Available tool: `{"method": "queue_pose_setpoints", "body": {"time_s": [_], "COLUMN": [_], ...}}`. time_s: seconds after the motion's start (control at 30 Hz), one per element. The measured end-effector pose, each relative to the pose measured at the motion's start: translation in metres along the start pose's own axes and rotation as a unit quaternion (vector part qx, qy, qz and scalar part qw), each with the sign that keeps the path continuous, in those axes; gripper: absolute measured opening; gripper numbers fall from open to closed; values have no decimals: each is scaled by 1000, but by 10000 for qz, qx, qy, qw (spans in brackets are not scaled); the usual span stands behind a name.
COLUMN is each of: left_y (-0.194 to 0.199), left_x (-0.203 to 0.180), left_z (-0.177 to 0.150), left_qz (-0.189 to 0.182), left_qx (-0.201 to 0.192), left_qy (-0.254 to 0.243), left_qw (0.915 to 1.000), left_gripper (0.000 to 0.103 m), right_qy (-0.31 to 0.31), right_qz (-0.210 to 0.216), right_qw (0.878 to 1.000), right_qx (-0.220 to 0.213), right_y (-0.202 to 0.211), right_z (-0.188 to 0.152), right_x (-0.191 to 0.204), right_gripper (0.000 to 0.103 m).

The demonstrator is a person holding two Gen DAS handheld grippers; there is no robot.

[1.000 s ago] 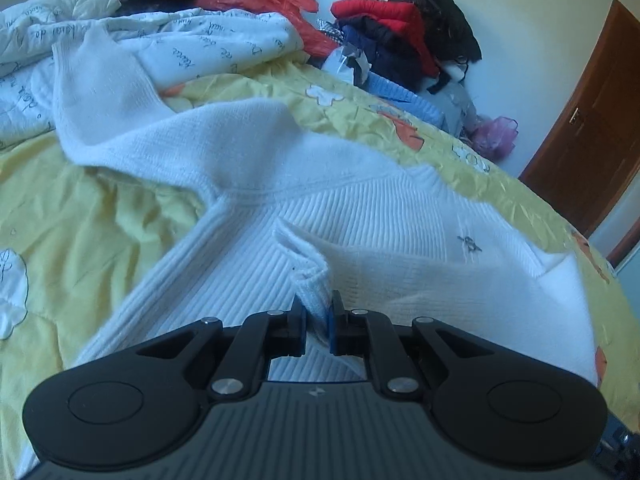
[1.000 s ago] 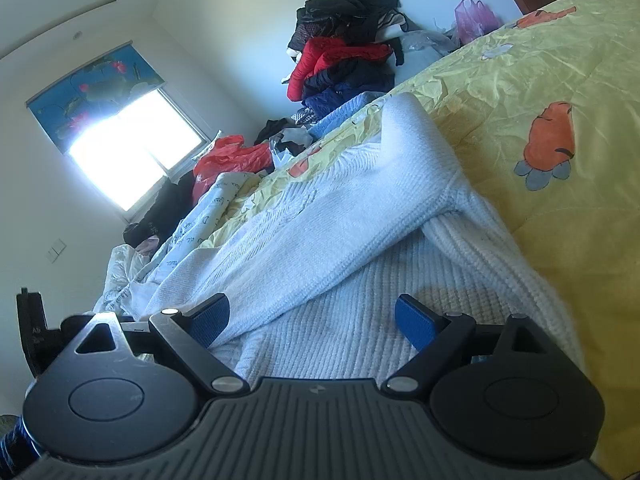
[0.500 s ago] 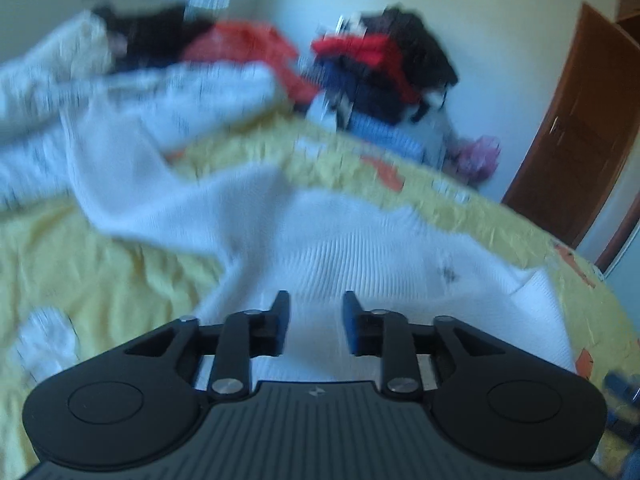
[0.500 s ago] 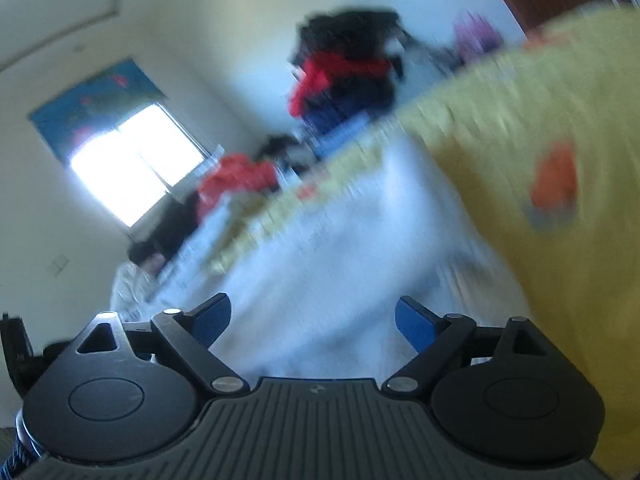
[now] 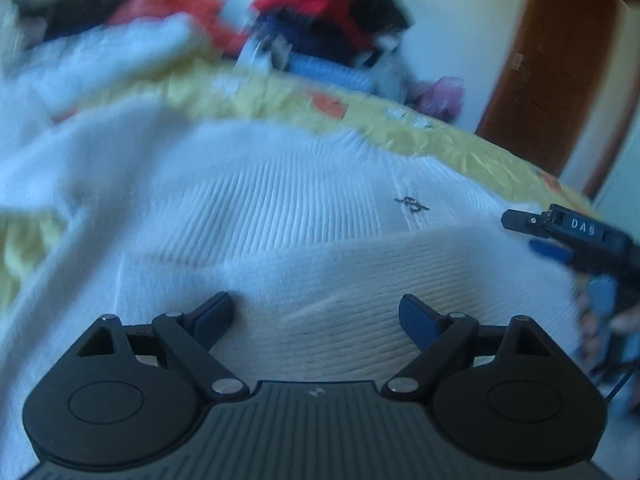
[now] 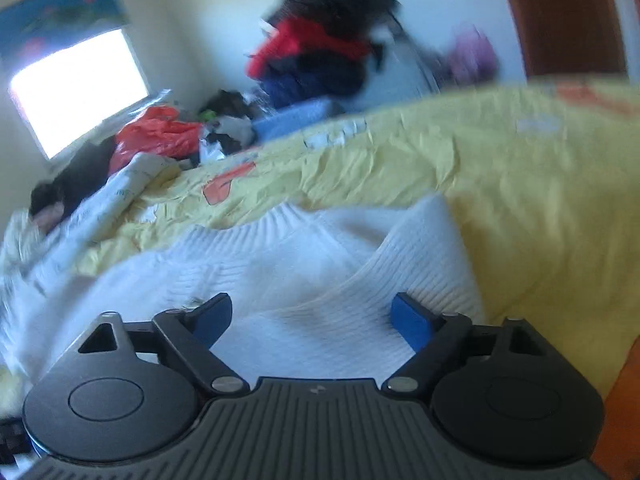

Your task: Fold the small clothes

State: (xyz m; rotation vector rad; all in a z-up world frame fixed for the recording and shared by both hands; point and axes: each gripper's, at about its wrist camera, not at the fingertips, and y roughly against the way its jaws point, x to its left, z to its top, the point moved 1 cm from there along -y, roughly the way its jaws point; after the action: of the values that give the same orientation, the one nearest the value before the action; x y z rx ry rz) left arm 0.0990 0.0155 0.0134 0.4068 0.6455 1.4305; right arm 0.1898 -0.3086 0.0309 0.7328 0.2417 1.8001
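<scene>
A white ribbed sweater lies spread on the yellow bed sheet, its near part folded over itself. My left gripper hovers over that folded layer. Its jaws are opening wide and nothing is pinched between them. My right gripper stands over the sweater near a raised ribbed corner. Its jaws are closing, with cloth lying between the blue pads but not clamped. In the left wrist view the right gripper reaches in from the right edge.
A heap of red, dark and blue clothes is piled at the far side of the bed. A white printed quilt and a red bag lie at the left under a bright window. A brown door stands at the right.
The left gripper let go of the sweater fold it was pinching and opened wide. Both grippers swept sideways. The right gripper's jaws have narrowed a little.
</scene>
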Motion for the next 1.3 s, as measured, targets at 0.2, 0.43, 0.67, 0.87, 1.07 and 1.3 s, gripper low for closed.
{"method": "queue_pose_setpoints", "body": {"time_s": [0.2,0.43,0.67,0.87,1.07,1.3], "left_y": [-7,38,79,69,16,-16], "left_x": [-13,20,165,268,319,331], "left_z": [-5,-3,36,85,129,127], "left_qz": [116,143,1661,2071,2766,3091], "left_qx": [106,-590,-1382,-1292,-1105,-445], "left_qy": [-495,-2,1341,2186,2100,1848], "left_qw": [9986,9982,9671,9448,9312,9318], "left_gripper": [103,103,103,103,100,16], "right_qy": [-240,-148,-165,-176,-131,-138], "right_qz": [116,143,155,126,94,121], "right_qw": [9995,9997,9996,9996,9997,9997], "right_qx": [-152,-150,-188,-208,-196,-177], "right_y": [4,5,5,5,3,1], "right_z": [-1,-1,-1,-2,-3,-2], "right_x": [-12,-6,-5,-4,-2,-2], "right_gripper": [79,82,83,83,84,86]}}
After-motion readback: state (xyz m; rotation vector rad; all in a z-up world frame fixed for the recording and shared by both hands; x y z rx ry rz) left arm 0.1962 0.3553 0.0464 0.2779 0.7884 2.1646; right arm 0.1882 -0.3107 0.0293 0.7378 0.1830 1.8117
